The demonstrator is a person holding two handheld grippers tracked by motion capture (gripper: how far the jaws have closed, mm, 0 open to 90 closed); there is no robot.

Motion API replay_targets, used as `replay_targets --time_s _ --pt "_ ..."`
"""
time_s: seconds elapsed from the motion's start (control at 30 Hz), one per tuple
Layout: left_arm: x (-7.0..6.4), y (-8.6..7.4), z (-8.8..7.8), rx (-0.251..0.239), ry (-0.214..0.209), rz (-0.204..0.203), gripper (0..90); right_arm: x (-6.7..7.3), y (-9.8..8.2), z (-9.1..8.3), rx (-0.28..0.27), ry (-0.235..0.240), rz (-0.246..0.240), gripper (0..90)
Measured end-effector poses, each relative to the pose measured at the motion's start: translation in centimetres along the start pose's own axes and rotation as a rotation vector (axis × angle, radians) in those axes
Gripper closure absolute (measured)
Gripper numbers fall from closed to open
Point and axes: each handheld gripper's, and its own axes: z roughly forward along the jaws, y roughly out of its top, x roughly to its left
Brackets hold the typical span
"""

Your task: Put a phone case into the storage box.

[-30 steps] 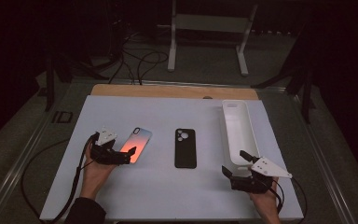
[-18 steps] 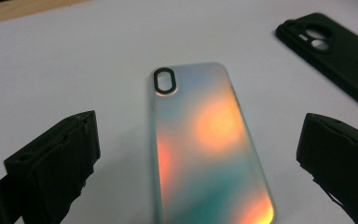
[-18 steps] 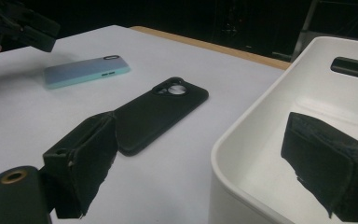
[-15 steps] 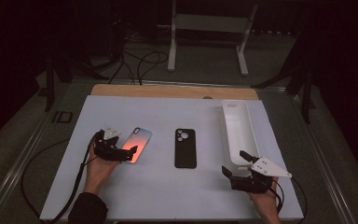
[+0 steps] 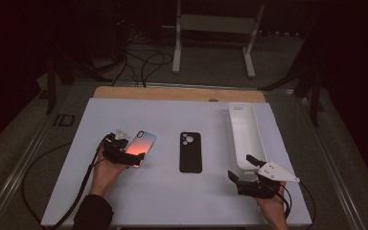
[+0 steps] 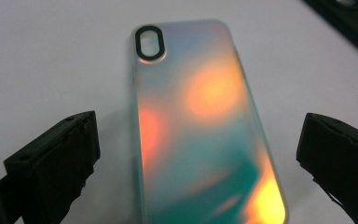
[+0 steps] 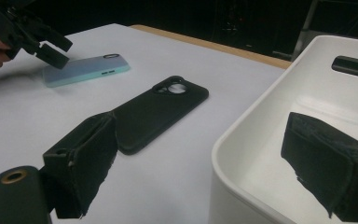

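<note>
The white worktop (image 5: 172, 201) carries three things in a row: a long white bin (image 5: 246, 134) on the right, a black phone case (image 5: 190, 152) in the middle, and an iridescent phone case (image 5: 141, 146) on the left, lying flat, back up.

Here's the change: over the last second the left tongs (image 5: 133, 157) have crept forward from the case's near-left corner and now straddle its near end. In the left gripper view the iridescent phone case (image 6: 205, 126) runs straight up between the two black jaws, which stand wide apart, one on either side, neither one touching it. So the approach looks finished and the squeeze is what's left; the case is not yet gripped and rests on the worktop.

Over on the right, nothing has budged. The right tongs (image 5: 249, 179) sit at the near end of the white bin (image 7: 298, 154), jaws spread and holding nothing, the bin's near wall lying between them in the right gripper view. The black phone case (image 7: 161, 109) waits untouched, with the iridescent phone case (image 7: 86, 69) beyond it under the left tongs (image 7: 51, 49).

My read: the bin is the likely drop point, and a flat, thin case will need a clean bite on its long edges.
</note>
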Motion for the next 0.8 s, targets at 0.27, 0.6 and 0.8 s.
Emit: replay_targets --time_s 0.27,0.6,0.8 --pt "-0.3 0.0 0.8 0.074 0.006 0.010 0.0 0.0 0.0 0.0 0.001 0.001 0.000 10.5" --pt "-0.5 -0.1 1.7 0.124 0.032 0.005 0.1 0.0 0.0 0.0 0.002 -0.004 0.003 10.5" --pt "-0.7 -0.1 1.7 0.112 0.043 0.004 6.4 0.0 0.0 0.1 0.004 -0.002 -0.001 10.6"
